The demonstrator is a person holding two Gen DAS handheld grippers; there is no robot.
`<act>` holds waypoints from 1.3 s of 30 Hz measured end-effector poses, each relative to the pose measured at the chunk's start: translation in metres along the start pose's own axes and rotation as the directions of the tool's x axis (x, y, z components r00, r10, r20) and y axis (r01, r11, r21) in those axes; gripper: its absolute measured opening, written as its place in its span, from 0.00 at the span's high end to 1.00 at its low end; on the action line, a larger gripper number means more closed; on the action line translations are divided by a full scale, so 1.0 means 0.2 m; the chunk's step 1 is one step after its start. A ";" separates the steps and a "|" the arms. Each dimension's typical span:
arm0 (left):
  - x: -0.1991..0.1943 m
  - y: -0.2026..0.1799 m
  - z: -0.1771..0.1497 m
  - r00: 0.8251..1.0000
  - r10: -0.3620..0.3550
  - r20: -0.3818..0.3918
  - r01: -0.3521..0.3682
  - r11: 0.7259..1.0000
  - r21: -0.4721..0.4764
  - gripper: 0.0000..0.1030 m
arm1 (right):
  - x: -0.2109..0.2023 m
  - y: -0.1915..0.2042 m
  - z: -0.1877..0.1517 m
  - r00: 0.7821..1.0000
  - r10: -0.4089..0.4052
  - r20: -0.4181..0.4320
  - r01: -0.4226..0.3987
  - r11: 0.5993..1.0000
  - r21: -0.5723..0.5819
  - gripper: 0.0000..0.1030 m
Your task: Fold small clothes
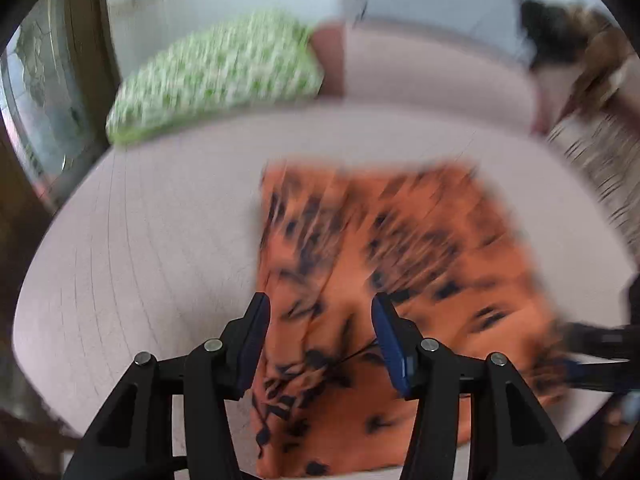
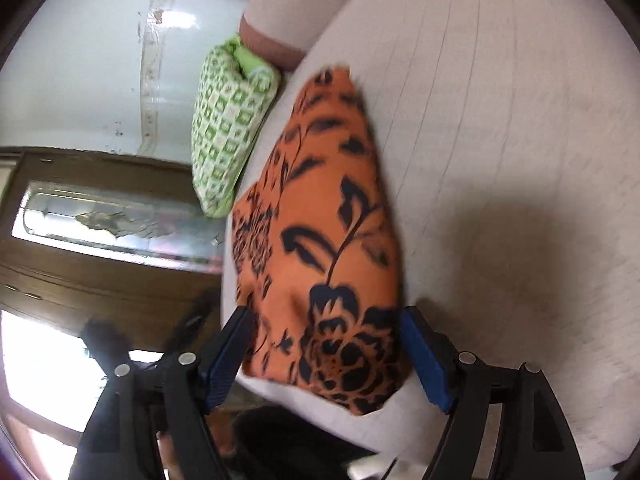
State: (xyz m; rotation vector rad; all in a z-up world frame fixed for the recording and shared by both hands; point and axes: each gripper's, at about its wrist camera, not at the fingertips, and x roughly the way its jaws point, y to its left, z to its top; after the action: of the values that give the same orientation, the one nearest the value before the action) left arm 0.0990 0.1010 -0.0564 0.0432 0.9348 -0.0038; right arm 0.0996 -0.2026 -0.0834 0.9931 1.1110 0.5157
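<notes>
While both black grippers hang with jaws apart, left gripper (image 1: pixel 320 328) and right gripper (image 2: pixel 324 344) straddle the orange black-flowered cloth (image 2: pixel 320 240) lying folded on the pale bed (image 2: pixel 500 160), gripping nothing; beyond, a green-and-white patterned pillow (image 1: pixel 216 80).

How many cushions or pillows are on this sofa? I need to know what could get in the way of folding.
1: a green-and-white patterned pillow at the sofa's far end, beyond the orange cloth. Others may lie out of view.
</notes>
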 end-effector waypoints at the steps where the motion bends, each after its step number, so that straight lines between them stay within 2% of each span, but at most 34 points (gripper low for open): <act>1: 0.08 0.03 -0.03 0.999 0.007 -0.039 -0.007 1.000 -0.020 0.46 | 0.02 0.00 -0.01 1.000 -0.015 -0.012 0.015 1.000 0.002 0.24; 2: 0.13 0.06 -0.06 0.998 -0.012 -0.054 0.009 0.999 -0.051 0.45 | 0.05 -0.01 -0.02 0.999 -0.041 -0.032 0.041 0.999 0.003 0.24; 3: 0.15 0.09 -0.08 0.999 -0.028 -0.045 0.023 0.995 -0.092 0.38 | 0.09 -0.03 -0.03 0.998 -0.048 -0.050 0.048 0.999 0.003 0.31; 4: 0.16 0.11 -0.08 0.998 -0.038 -0.049 0.032 0.992 -0.118 0.37 | 0.11 -0.02 -0.03 0.998 -0.048 -0.045 0.048 0.999 -0.016 0.47; 5: 0.16 0.13 -0.07 0.997 -0.052 -0.061 0.043 0.990 -0.134 0.37 | 0.12 0.00 -0.03 0.997 -0.060 -0.049 0.059 0.998 -0.031 0.72; 6: 0.16 0.13 -0.07 0.996 -0.056 -0.063 0.047 0.990 -0.135 0.37 | 0.11 0.03 -0.04 0.998 -0.049 -0.039 0.047 0.998 -0.030 0.73; 8: 0.16 0.14 -0.08 0.996 -0.062 -0.060 0.053 0.989 -0.137 0.37 | 0.06 0.20 -0.07 0.997 -0.075 0.010 0.076 0.983 -0.168 0.74; 10: 0.16 0.15 -0.09 0.996 -0.064 -0.060 0.055 0.989 -0.140 0.37 | 0.08 0.24 -0.10 0.992 -0.120 0.025 0.123 0.969 -0.212 0.74; 11: 0.16 0.15 -0.08 0.996 -0.068 -0.061 0.059 0.989 -0.137 0.37 | 0.13 0.18 -0.10 0.974 -0.225 0.020 0.223 0.947 -0.232 0.73; 12: 0.17 0.14 -0.09 0.996 -0.065 -0.058 0.057 0.989 -0.135 0.37 | 0.18 0.09 -0.10 0.960 -0.280 -0.010 0.272 0.939 -0.209 0.70; 13: 0.17 0.14 -0.09 0.996 -0.066 -0.056 0.058 0.989 -0.137 0.37 | 0.16 0.01 -0.09 0.981 -0.192 -0.016 0.188 0.974 -0.125 0.65; 14: 0.17 0.14 -0.09 0.996 -0.068 -0.054 0.059 0.988 -0.142 0.37 | 0.12 0.00 -0.09 0.991 -0.129 -0.020 0.127 0.989 -0.079 0.55; 15: 0.17 0.14 -0.10 0.997 -0.065 -0.052 0.057 0.988 -0.140 0.37 | 0.10 0.00 -0.09 0.994 -0.110 -0.018 0.108 0.992 -0.070 0.39; 16: 0.17 0.14 -0.10 0.997 -0.060 -0.048 0.053 0.989 -0.135 0.37 | 0.06 0.03 -0.08 0.997 -0.081 0.005 0.081 0.993 -0.086 0.34; 18: 0.17 0.14 -0.10 0.997 -0.057 -0.044 0.051 0.990 -0.131 0.37 | -0.02 0.09 -0.06 0.994 -0.081 0.068 0.090 0.985 -0.145 0.31; 20: 0.17 0.14 -0.11 0.997 -0.064 -0.046 0.057 0.989 -0.138 0.37 | -0.07 0.08 0.01 0.991 -0.060 0.116 0.072 0.992 -0.101 0.29; 22: 0.17 0.14 -0.11 0.997 -0.069 -0.046 0.062 0.988 -0.140 0.36 | -0.03 0.03 0.09 0.995 -0.044 0.091 0.048 0.998 -0.045 0.29; 25: 0.16 0.15 -0.10 0.996 -0.079 -0.045 0.072 0.987 -0.146 0.36 | 0.14 -0.01 0.17 0.999 -0.039 0.019 0.040 0.999 -0.018 0.30; 26: 0.16 0.15 -0.11 0.996 -0.080 -0.044 0.073 0.986 -0.148 0.36 | 0.19 -0.01 0.18 0.999 -0.047 0.002 0.047 0.999 -0.016 0.43; 27: 0.16 0.15 -0.11 0.996 -0.080 -0.043 0.073 0.986 -0.148 0.36 | 0.20 -0.01 0.18 0.997 -0.071 0.006 0.071 0.997 -0.035 0.61; 28: 0.16 0.16 -0.11 0.996 -0.081 -0.043 0.074 0.986 -0.147 0.36 | 0.20 0.04 0.18 0.993 -0.113 0.022 0.114 0.989 -0.095 0.63; 30: 0.16 0.16 -0.11 0.995 -0.085 -0.042 0.078 0.986 -0.148 0.35 | 0.17 0.13 0.14 0.987 -0.142 0.068 0.153 0.968 -0.200 0.68; 32: 0.16 0.16 -0.11 0.995 -0.092 -0.041 0.085 0.985 -0.148 0.33 | 0.21 0.07 0.13 0.968 -0.241 0.070 0.250 0.942 -0.222 0.68; 33: 0.16 0.16 -0.11 0.995 -0.090 -0.043 0.083 0.986 -0.148 0.33 | 0.23 0.01 0.16 0.965 -0.255 0.056 0.261 0.948 -0.185 0.67; 35: 0.16 0.18 -0.11 0.995 -0.094 -0.044 0.086 0.984 -0.158 0.34 | 0.21 0.02 0.18 0.980 -0.193 0.051 0.199 0.966 -0.163 0.61; 38: 0.17 0.18 -0.11 0.994 -0.101 -0.043 0.092 0.982 -0.163 0.34 | 0.17 0.13 0.19 0.979 -0.195 0.064 0.205 0.955 -0.216 0.32; 39: 0.17 0.18 -0.11 0.994 -0.101 -0.044 0.093 0.982 -0.164 0.34 | 0.15 0.16 0.21 0.977 -0.193 0.088 0.208 0.951 -0.229 0.32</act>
State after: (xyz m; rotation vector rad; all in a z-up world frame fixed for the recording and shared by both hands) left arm 0.1025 0.1376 -0.0946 -0.1529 0.9855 -0.0171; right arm 0.1528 -0.1800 -0.0670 0.6750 1.0515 0.4364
